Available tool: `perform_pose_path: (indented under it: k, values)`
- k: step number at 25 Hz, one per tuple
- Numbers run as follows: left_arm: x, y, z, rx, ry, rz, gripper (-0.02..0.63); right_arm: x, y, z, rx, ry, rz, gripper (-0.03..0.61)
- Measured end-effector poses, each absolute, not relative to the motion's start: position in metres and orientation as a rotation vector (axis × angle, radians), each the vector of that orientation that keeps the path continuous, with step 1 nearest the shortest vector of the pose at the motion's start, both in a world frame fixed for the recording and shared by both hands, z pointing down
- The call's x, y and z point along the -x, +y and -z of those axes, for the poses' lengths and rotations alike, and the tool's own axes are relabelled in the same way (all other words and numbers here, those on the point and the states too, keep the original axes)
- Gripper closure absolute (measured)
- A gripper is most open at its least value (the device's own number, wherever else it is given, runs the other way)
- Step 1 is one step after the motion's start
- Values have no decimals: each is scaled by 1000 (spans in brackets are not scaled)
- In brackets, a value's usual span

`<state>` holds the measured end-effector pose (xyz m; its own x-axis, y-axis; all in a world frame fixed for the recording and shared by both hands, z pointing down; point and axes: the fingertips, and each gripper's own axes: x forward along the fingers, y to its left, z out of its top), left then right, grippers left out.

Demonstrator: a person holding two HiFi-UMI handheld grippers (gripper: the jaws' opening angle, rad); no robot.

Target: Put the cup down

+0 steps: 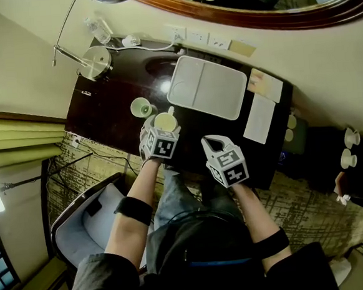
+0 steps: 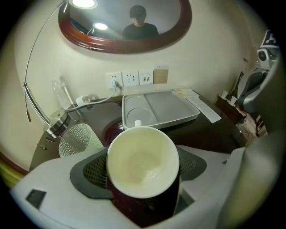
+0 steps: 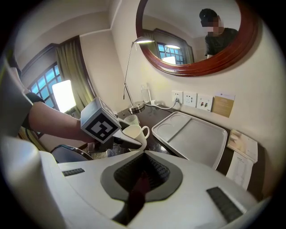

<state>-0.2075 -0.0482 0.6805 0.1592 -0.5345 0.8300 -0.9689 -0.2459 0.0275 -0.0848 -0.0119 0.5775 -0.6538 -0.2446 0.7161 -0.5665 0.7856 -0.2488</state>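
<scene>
A white cup (image 1: 165, 120) with a handle is held upright between the pads of my left gripper (image 1: 165, 126), just above the dark desk (image 1: 107, 109) near its front edge. In the left gripper view the cup (image 2: 143, 161) fills the space between the jaws and is empty. The right gripper view shows the cup (image 3: 134, 133) under the left gripper's marker cube. My right gripper (image 1: 212, 143) hovers to the cup's right over the desk's front edge, shut with nothing in it; its closed jaws (image 3: 143, 178) point toward the tray.
A green dotted glass (image 1: 141, 107) stands just left of the cup. A white tray (image 1: 207, 86) lies behind it, with papers (image 1: 261, 117) to its right. A lamp base (image 1: 95, 61) and a water bottle (image 1: 98, 30) sit at the back left. A chair (image 1: 87, 223) stands below the desk.
</scene>
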Motion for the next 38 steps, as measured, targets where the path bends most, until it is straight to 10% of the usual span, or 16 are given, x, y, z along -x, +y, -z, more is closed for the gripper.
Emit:
perform_pose_path:
  k: [31,38]
  values:
    - [182,-12,-601,-1945,-1506,-916,118,62,-14,-560,-596,-2332,-549,578]
    - [161,9,-530,-2034,-1530,-782,307,59,-13,-545,-596,-2366,-514,578]
